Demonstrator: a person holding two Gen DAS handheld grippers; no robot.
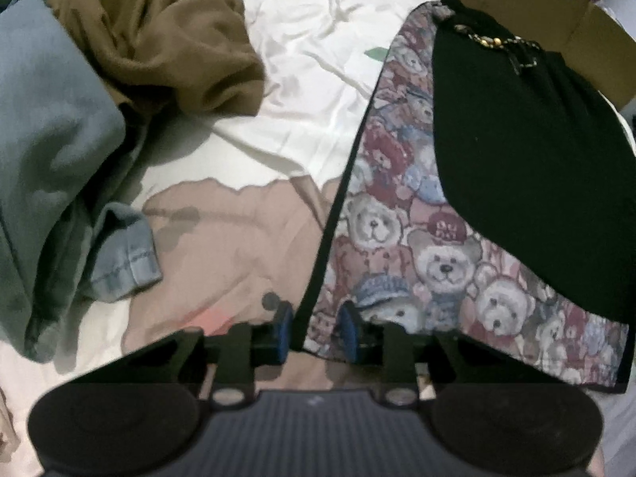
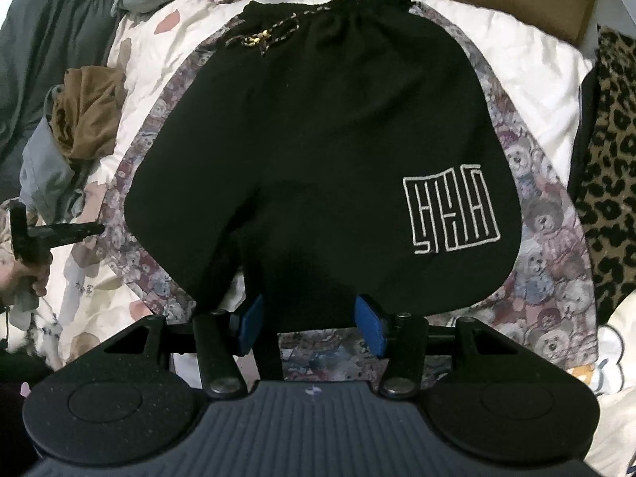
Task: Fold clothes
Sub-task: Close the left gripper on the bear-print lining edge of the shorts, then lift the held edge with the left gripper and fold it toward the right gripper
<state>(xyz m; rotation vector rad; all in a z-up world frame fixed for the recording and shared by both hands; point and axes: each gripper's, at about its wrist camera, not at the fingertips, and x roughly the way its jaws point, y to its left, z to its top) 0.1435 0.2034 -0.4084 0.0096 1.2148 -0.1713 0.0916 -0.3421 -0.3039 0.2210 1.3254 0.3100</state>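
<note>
And here's the bed (image 1: pixel 310 91), spread with a white cover printed in soft brown and pink shapes, and it carries everything. On top of it lies a teddy-bear print cloth (image 1: pixel 401 246) with a dark binding along its edge, and flat on that cloth sit the black shorts (image 2: pixel 318 139), waistband away from the right wrist camera, leg openings toward it. There's a white outlined logo (image 2: pixel 451 208) on the leg to the right, and a knotted drawstring (image 2: pixel 266 37) with gold beads up at the waist.

Over to the left of the bed, a grey-blue garment (image 1: pixel 51 127) lies in a heap, with a crumpled brown garment (image 1: pixel 159 47) resting against it. A leopard-print fabric (image 2: pixel 608 159) shows at the right side.

Now the left tool (image 1: pixel 314 324): its blue pads stand narrowly apart astride the dark-bound edge of the bear cloth, and whether they press on it I cannot tell. The right tool (image 2: pixel 314 324) stands released, jaws apart, at the bottom hem of the shorts, around the crotch, the pads clear of the fabric.
</note>
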